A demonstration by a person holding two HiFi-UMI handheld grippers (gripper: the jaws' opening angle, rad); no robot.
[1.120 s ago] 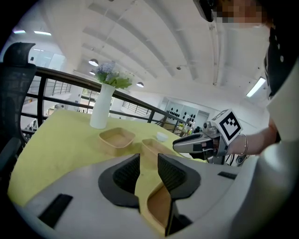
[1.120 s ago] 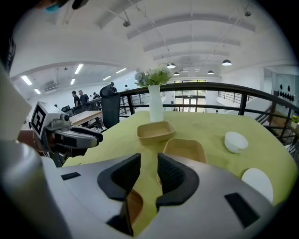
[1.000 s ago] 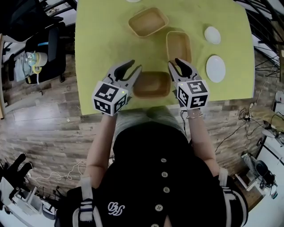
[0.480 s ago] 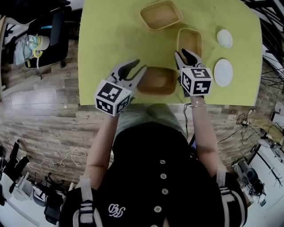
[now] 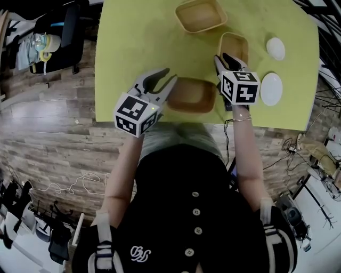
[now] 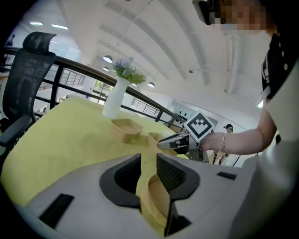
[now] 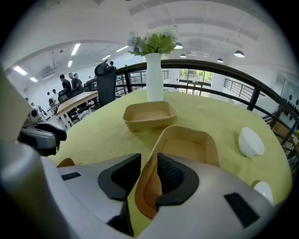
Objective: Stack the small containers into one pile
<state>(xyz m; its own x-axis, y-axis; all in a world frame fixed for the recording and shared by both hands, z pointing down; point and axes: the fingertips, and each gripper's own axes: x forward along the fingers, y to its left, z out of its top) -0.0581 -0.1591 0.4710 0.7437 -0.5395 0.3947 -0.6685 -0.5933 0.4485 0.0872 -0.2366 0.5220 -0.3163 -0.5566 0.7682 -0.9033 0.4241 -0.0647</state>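
Observation:
Three tan containers sit on the yellow-green table (image 5: 133, 48): a far one (image 5: 201, 14), a right one (image 5: 235, 45) and a near one (image 5: 192, 96). My left gripper (image 5: 170, 75) straddles the near container's (image 6: 159, 200) left wall, one jaw inside and one outside. Its jaws (image 6: 148, 161) are closing, with a gap still showing beside the wall. My right gripper (image 5: 222, 57) straddles the near-left wall of the right container (image 7: 191, 144), again with one jaw inside. That gripper (image 7: 148, 161) stands open around the wall. The far container (image 7: 149, 114) is untouched.
Two white dishes (image 5: 275, 48) (image 5: 270, 88) lie at the table's right side. A white vase of flowers (image 7: 154, 77) stands beyond the far container. The table's near edge runs just behind both grippers, against the person's body. An office chair (image 5: 58, 37) stands to the left.
My right gripper has moved forward from beside the near container onto the right container's wall. My left gripper stayed at the near container and its jaws narrowed slightly.

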